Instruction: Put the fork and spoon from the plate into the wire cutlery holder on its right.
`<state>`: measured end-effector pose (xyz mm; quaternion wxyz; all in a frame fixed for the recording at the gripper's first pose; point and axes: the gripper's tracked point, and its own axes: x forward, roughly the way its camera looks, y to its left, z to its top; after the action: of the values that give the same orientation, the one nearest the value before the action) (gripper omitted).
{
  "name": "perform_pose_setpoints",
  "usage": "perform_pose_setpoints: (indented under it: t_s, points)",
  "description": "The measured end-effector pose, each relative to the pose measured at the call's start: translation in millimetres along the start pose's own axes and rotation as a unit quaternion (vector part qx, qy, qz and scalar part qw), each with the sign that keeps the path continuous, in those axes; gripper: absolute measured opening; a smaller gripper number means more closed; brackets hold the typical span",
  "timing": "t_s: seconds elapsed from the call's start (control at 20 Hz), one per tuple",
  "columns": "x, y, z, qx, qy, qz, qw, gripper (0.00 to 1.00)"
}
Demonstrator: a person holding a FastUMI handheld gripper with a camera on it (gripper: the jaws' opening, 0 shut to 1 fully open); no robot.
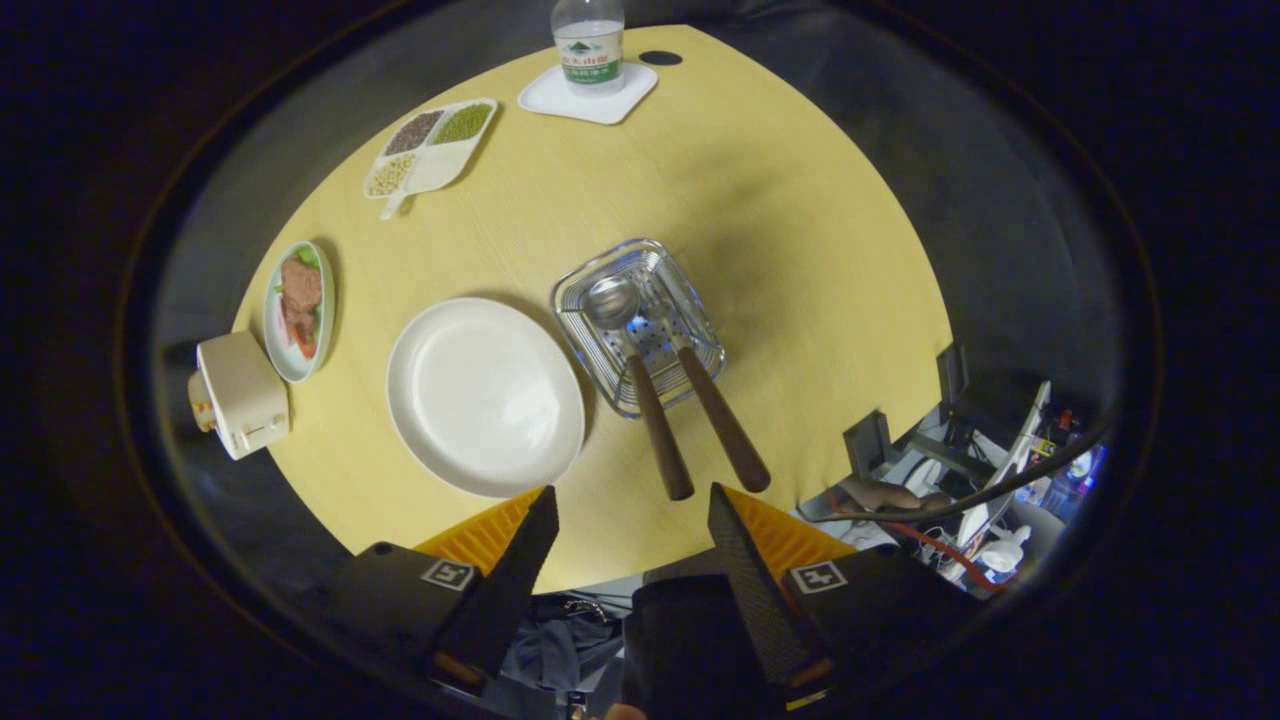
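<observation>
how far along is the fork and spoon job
It looks finished. The white plate is bare, and the spoon and fork both lie in the wire cutlery holder to its right, their brown handles sticking out over its rim. Nothing is in hand: the hand-held gripper is open, its fingers apart just short of the handle ends. Nothing appears left to move.

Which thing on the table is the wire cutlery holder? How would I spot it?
Start at the big white round plate in the middle of the yellow table. Right beside it sits the wire cutlery holder, a shiny see-through basket. Two brown handles, of the spoon and fork, stick out toward the open gripper.
</observation>
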<state>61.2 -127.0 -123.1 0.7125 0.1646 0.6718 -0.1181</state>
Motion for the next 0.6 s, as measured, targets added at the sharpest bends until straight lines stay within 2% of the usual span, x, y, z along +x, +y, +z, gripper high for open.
perform_pose_setpoints:
  t_s: [0.1, 0.4, 0.6]
  points:
    - [-0.9, -1.6, -7.0, -0.01, 0.001, -0.005, 1.0, 0.97]
    - [-7.9, 4.7, -25.5, -0.023, -0.025, -0.013, 0.999, 0.97]
    - [-19.3, 4.8, -29.1, -0.013, -0.096, -0.024, 0.995, 0.97]
